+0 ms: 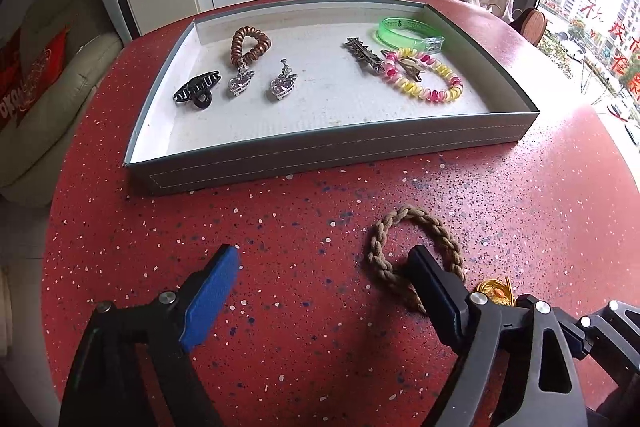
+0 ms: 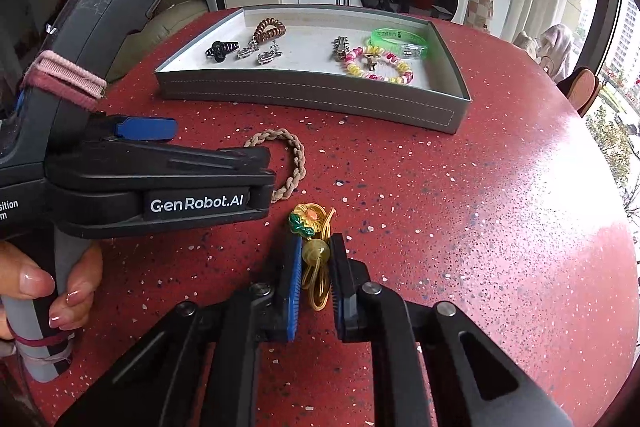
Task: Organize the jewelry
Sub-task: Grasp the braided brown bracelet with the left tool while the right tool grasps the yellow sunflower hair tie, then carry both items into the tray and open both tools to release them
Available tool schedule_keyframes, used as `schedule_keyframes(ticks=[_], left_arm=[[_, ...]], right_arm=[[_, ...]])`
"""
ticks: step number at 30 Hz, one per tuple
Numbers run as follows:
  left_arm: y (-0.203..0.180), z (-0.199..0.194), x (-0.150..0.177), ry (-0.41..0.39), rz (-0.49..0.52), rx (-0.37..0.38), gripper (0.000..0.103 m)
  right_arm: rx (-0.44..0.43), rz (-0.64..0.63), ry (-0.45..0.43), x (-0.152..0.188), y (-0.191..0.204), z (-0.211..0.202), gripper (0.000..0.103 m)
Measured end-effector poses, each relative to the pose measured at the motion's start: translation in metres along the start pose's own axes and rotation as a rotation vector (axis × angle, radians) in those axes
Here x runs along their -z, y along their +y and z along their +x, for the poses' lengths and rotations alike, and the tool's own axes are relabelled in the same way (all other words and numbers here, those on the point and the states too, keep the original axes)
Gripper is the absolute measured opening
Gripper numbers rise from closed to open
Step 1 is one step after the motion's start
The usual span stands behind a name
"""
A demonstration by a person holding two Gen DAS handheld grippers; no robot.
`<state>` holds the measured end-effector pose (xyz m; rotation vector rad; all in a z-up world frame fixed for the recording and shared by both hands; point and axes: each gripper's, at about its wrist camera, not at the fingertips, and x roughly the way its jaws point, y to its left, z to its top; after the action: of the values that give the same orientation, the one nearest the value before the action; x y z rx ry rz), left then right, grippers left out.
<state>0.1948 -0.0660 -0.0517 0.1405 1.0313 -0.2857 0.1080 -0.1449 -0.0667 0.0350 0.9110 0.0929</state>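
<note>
1. Right gripper (image 2: 316, 259): jaws drawn in on the gold hair tie (image 2: 316, 267), pads pressing its bead, on the red table (image 2: 480, 227).
2. Left gripper (image 1: 324, 267): jaws wide, nothing held; its right finger lies over the braided tie (image 1: 416, 223).
3. Tray (image 2: 304, 95): far side, holding other pieces.
</note>
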Motion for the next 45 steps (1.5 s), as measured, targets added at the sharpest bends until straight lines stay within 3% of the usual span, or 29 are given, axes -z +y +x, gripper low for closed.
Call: schedule_keyframes(ticks=[9, 12, 13, 14, 25, 36, 45], left_arm=[[-0.021, -0.008, 0.003, 0.009, 0.077, 0.043, 0.070], [-0.027, -0.011, 0.003, 0.005, 0.106, 0.059, 0.044], [-0.028, -0.012, 0.003, 0.006, 0.115, 0.059, 0.029], [-0.029, -0.012, 0.003, 0.005, 0.118, 0.062, 0.025], [-0.003, -0.041, 0.010, -0.069, 0.046, 0.156, 0.025], [0.022, -0.058, 0.014, -0.100, -0.004, 0.153, 0.025], [0.035, -0.066, 0.005, -0.135, -0.029, 0.148, 0.025]], right_arm=[[0.014, 0.017, -0.002, 0.002, -0.012, -0.011, 0.014], [0.015, 0.034, 0.002, 0.003, -0.017, -0.013, 0.014], [0.014, 0.043, 0.003, 0.004, -0.019, -0.013, 0.014], [0.012, 0.052, 0.003, 0.005, -0.021, -0.014, 0.014], [-0.017, 0.132, -0.019, 0.004, -0.039, -0.027, 0.014], [-0.066, 0.191, -0.024, -0.003, -0.047, -0.031, 0.014], [-0.097, 0.201, -0.056, -0.030, -0.048, -0.038, 0.014]])
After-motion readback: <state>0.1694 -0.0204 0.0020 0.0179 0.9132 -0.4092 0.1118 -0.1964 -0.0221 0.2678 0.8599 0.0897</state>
